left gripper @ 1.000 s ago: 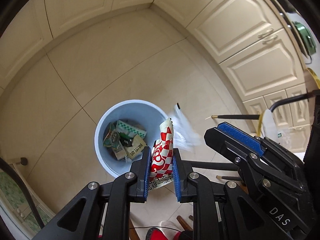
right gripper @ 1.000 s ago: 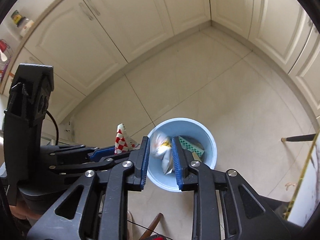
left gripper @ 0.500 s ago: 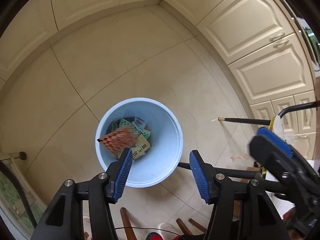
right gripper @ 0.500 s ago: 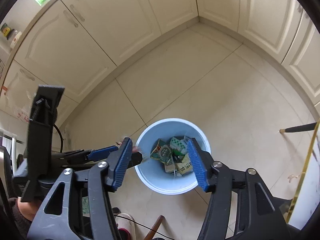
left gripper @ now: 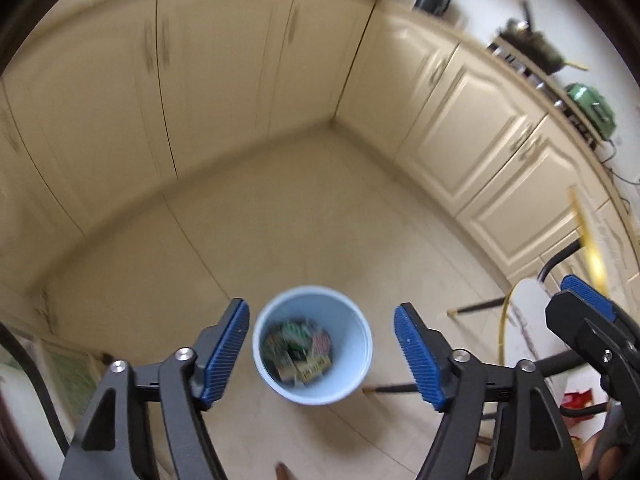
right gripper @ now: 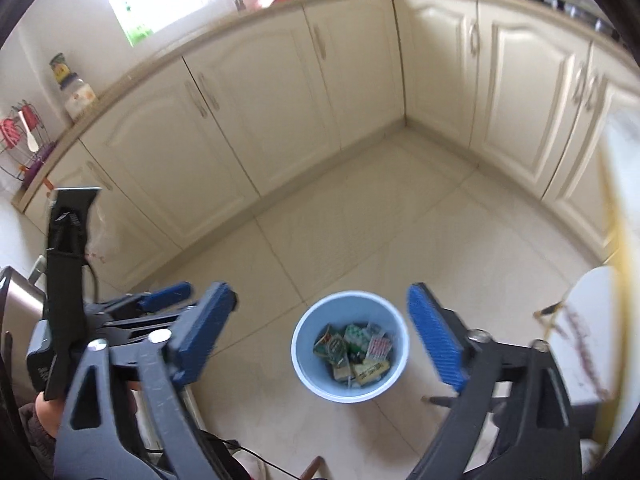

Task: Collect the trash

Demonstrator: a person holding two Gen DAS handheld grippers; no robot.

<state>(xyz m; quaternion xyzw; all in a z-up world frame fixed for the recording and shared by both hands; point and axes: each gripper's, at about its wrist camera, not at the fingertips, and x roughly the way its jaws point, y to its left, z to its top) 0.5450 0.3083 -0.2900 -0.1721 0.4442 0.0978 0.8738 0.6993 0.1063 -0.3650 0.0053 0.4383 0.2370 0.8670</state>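
A light blue bin [left gripper: 313, 344] stands on the tiled floor, with several wrappers and cartons inside, among them a red-and-white checked wrapper [right gripper: 378, 347]. My left gripper [left gripper: 322, 350] hangs high above the bin, its jaws opening, nothing between them. My right gripper [right gripper: 320, 338] is also high over the bin [right gripper: 350, 346], jaws opening wide and empty. In the right wrist view the left gripper [right gripper: 164, 300] shows at the lower left. In the left wrist view one blue pad of the right gripper [left gripper: 586, 298] shows at the right edge.
Cream cabinets [right gripper: 280, 128] run along two walls and meet in a corner. Thin dark chair or table legs [left gripper: 476, 308] stand right of the bin. A white table edge [right gripper: 592, 308] is at the right. A person's hand [right gripper: 46, 410] holds the left gripper's handle.
Both grippers let go of their wrappers, which dropped into the bin. Their jaws spread wide, and both rose and tilted up, so the bin looks smaller and more cabinets show.
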